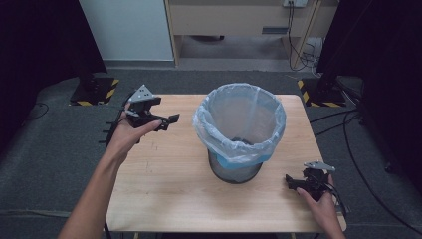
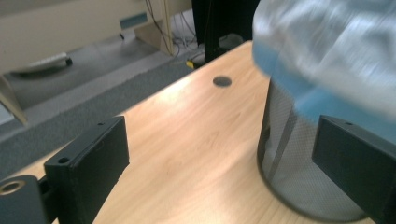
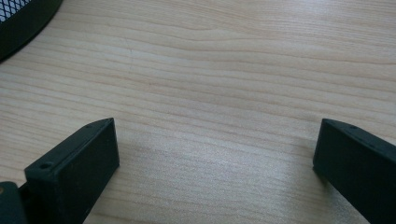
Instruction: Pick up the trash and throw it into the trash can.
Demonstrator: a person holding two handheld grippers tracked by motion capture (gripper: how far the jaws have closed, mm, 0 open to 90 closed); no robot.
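bin point(image 1: 238, 149) with blue liner point(image 1: 239, 122) stands mid-table point(image 1: 164, 194); left gripper point(image 1: 166, 119) spread wide beside it, right gripper point(image 1: 291, 180) spread wide, low near the bin's base; likely approach: close in slowly, grip the rim squarely.

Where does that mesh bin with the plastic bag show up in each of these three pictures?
High view: the bin stands mid-table.
Left gripper view: the bin is at the right, close by, blurred.
Right gripper view: its dark base cuts the top left corner.
Shared landmark: the wooden table.
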